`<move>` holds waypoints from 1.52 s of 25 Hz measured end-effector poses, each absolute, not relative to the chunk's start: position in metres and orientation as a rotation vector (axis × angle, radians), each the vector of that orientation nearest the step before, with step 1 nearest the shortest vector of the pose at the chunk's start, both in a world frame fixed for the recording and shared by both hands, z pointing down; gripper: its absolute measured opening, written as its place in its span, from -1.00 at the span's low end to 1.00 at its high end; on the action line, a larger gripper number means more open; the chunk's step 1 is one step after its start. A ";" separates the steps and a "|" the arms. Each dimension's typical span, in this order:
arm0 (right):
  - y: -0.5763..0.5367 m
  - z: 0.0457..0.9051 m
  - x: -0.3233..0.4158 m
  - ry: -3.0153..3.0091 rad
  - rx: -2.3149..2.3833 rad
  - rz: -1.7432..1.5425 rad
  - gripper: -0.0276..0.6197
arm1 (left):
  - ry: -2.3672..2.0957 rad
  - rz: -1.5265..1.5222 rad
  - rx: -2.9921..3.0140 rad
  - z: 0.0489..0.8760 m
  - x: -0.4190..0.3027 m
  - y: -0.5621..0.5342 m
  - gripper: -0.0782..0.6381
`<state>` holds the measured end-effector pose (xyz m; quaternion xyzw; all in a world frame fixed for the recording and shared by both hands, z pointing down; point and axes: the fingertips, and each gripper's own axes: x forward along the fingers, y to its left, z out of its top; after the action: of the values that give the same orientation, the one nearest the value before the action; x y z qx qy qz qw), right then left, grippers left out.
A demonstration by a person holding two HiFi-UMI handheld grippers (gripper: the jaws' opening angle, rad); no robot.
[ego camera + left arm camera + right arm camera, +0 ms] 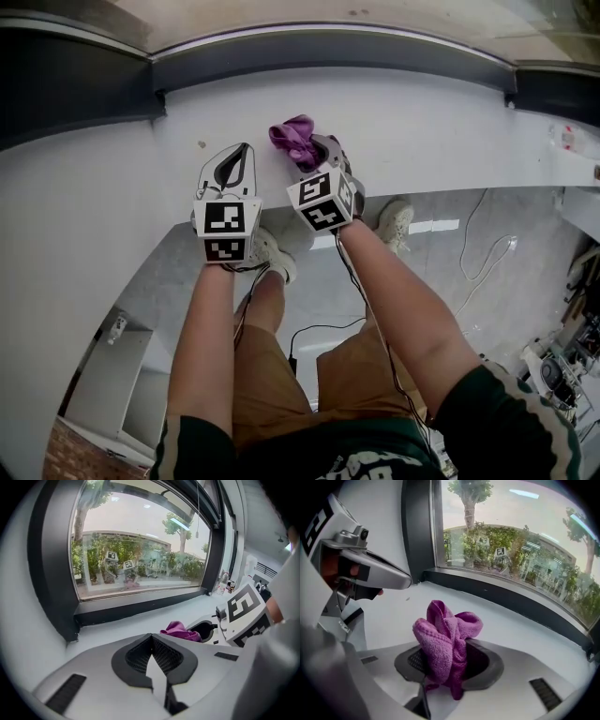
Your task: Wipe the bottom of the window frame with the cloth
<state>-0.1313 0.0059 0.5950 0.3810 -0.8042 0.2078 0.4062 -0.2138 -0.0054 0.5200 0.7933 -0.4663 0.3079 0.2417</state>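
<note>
A crumpled purple cloth (292, 139) is held in my right gripper (317, 150), which is shut on it just above the white window sill (422, 131). In the right gripper view the cloth (446, 637) bulges up out of the jaws and hides the fingertips. The dark bottom rail of the window frame (328, 49) runs along the far edge of the sill, a short way beyond the cloth. My left gripper (242, 155) hovers beside it on the left, shut with nothing in it. The left gripper view shows the cloth (179, 630) to the right of its pads (140, 656).
The dark upright of the frame (51, 573) stands at the sill's left end. Small bottles (225, 581) sit at the sill's far right. Below the sill are the person's legs and shoes (394, 220), cables (483, 253) on the floor and a white cabinet (117, 375).
</note>
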 end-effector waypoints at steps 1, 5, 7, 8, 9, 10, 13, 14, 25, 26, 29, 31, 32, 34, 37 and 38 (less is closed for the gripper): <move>0.005 0.595 -0.139 -2.035 0.950 0.519 -0.39 | -1.287 0.840 2.160 0.520 -0.220 -0.005 -0.77; 0.001 0.594 -0.163 -2.060 0.922 0.500 -0.39 | -1.329 0.826 2.125 0.523 -0.241 -0.004 -0.77; 0.002 0.594 -0.176 -2.075 0.902 0.487 -0.39 | -1.349 0.820 2.102 0.525 -0.251 -0.001 -0.77; 0.002 0.594 -0.182 -2.082 0.891 0.479 -0.39 | -1.360 0.816 2.091 0.526 -0.256 0.000 -0.77; 0.002 0.594 -0.188 -2.088 0.879 0.471 -0.39 | -1.370 0.813 2.081 0.527 -0.260 0.001 -0.77; 0.002 0.594 -0.193 -2.092 0.867 0.465 -0.39 | -1.380 0.808 2.071 0.528 -0.264 0.002 -0.77; 0.003 0.594 -0.212 -2.103 0.824 0.461 -0.39 | -1.417 0.790 2.026 0.530 -0.280 0.004 -0.77; 0.004 0.594 -0.219 -2.111 0.808 0.463 -0.39 | -1.431 0.786 2.010 0.530 -0.287 0.004 -0.77; 0.018 0.594 -0.287 -2.179 0.583 0.404 -0.39 | -1.564 0.731 1.888 0.523 -0.331 0.024 -0.77; 0.020 0.594 -0.293 -2.185 0.558 0.395 -0.39 | -1.571 0.729 1.879 0.523 -0.335 0.026 -0.77; 0.025 0.595 -0.307 -2.200 0.499 0.381 -0.39 | -1.593 0.720 1.853 0.521 -0.342 0.033 -0.77; 0.028 0.595 -0.316 -2.206 0.467 0.380 -0.39 | -1.609 0.715 1.833 0.520 -0.350 0.039 -0.77; 0.030 0.595 -0.320 -2.208 0.453 0.382 -0.39 | -1.615 0.713 1.825 0.520 -0.354 0.042 -0.77; 0.032 0.594 -0.325 -2.213 0.434 0.398 -0.38 | -1.620 0.711 1.815 0.520 -0.361 0.048 -0.77; 0.030 0.583 -0.323 -2.263 0.414 0.472 -0.38 | -1.625 0.705 1.821 0.515 -0.363 0.049 -0.77; 0.029 0.573 -0.322 -2.300 0.412 0.501 -0.38 | -1.622 0.699 1.834 0.510 -0.361 0.048 -0.77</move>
<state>-0.3222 0.0294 0.5734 0.1605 -0.8952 0.1949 0.3672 -0.3608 0.0483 0.5105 0.6886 -0.6089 0.2626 0.2936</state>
